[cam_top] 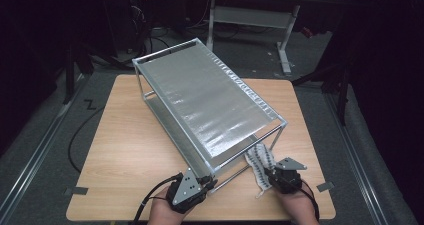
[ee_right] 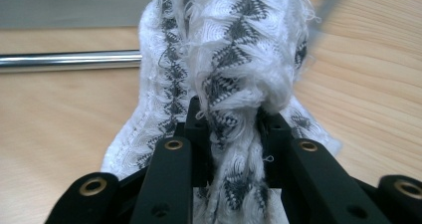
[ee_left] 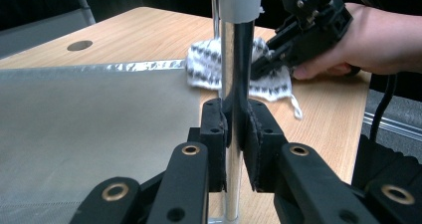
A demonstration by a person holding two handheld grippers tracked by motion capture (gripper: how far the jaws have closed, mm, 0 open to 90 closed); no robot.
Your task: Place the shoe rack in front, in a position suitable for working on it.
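Note:
A silver two-tier metal rack (cam_top: 205, 95) stands slantwise on the wooden table (cam_top: 125, 150). My left gripper (cam_top: 207, 185) is shut on the rack's near corner post (ee_left: 233, 74), with both jaws pressed against the chrome tube. A white cloth with a black zigzag pattern (cam_top: 261, 164) lies on the table by the rack's near right end. My right gripper (cam_top: 274, 177) is shut on a bunched fold of that cloth (ee_right: 234, 84), and the rest hangs loose around the jaws. In the left gripper view the cloth (ee_left: 271, 79) shows behind the post, with my right gripper (ee_left: 268, 59) on it.
The rack's lower shelf (ee_left: 89, 129) spreads left of the post. A low chrome rail (ee_right: 69, 60) runs behind the cloth. Bare tabletop lies left of the rack. Table legs (cam_top: 285, 40) and cables sit on the dark floor beyond.

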